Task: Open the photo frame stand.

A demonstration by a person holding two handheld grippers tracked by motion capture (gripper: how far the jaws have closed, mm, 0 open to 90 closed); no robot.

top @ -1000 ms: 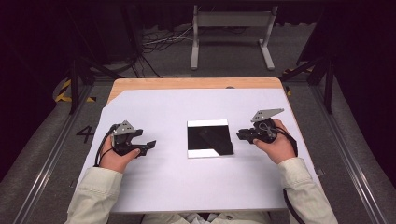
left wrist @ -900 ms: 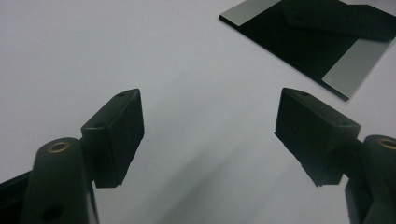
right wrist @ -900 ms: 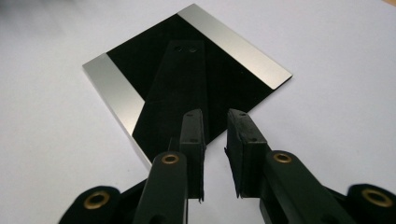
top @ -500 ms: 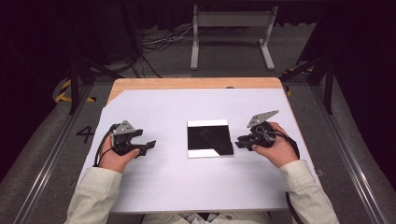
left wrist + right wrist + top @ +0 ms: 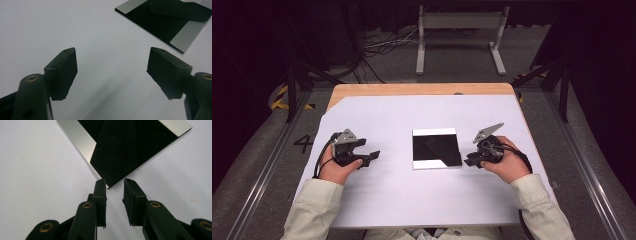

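two fingers (image 5: 100, 195) at mirror corner (image 5: 111, 185)

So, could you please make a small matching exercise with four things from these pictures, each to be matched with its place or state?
Things:
1. left gripper
2. right gripper
3. black square sheet
4. wooden table edge

Places or states:
A. far side, beyond the white cover
B. fingers wide apart over bare white surface
C. lies flat in the middle, between the two grippers
D. fingers narrowly apart, pointing at a corner of the sheet

Pairs: 1-B, 2-D, 3-C, 4-A
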